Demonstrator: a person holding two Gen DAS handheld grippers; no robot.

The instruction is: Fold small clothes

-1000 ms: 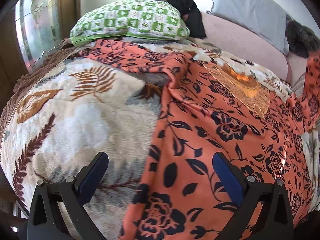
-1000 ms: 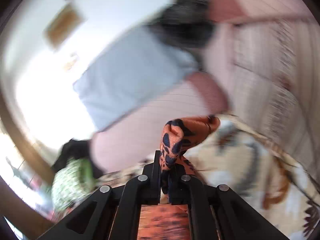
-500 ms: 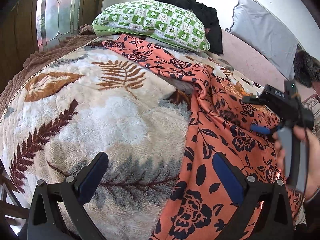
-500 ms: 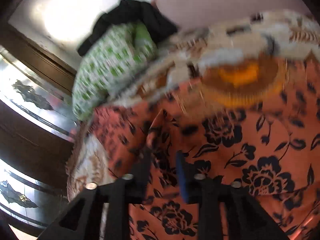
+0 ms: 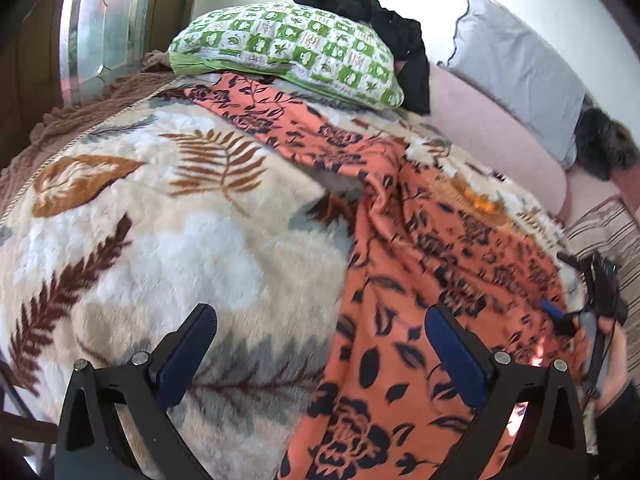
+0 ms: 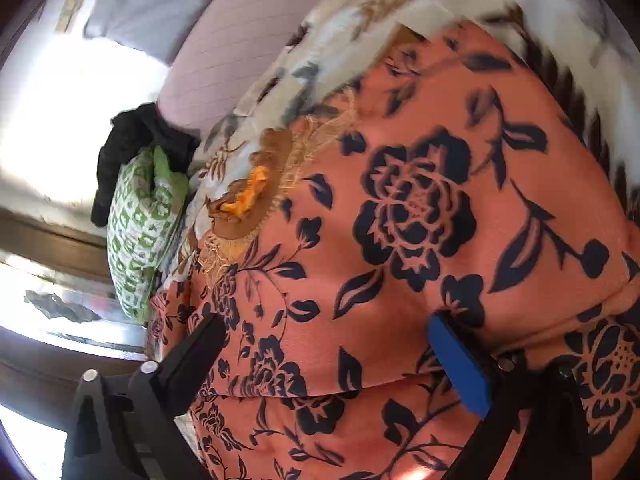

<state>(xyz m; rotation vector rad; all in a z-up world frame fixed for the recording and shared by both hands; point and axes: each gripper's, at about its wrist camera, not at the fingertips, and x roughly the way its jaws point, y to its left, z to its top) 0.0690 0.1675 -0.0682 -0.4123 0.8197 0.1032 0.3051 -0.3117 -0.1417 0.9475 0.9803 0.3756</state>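
An orange garment with a dark flower print (image 5: 420, 272) lies spread on a leaf-patterned blanket (image 5: 160, 220), one sleeve reaching toward the pillow. It fills the right wrist view (image 6: 420, 220), with a fold across its near part. My left gripper (image 5: 320, 344) is open and empty, above the garment's left edge. My right gripper (image 6: 332, 352) is open and empty just above the folded cloth; it also shows at the garment's right edge in the left wrist view (image 5: 560, 316).
A green-and-white checked pillow (image 5: 292, 52) with a black garment (image 5: 384, 24) on it lies at the bed's head. A grey pillow (image 5: 516, 68) and a pink headboard cushion (image 5: 492, 140) are at the back right. A glass-panelled door (image 5: 100, 28) stands left.
My right gripper carried a part of the garment over the body, laid it down and opened. It now sits at the garment's right edge. My left gripper stayed open and drew back slightly.
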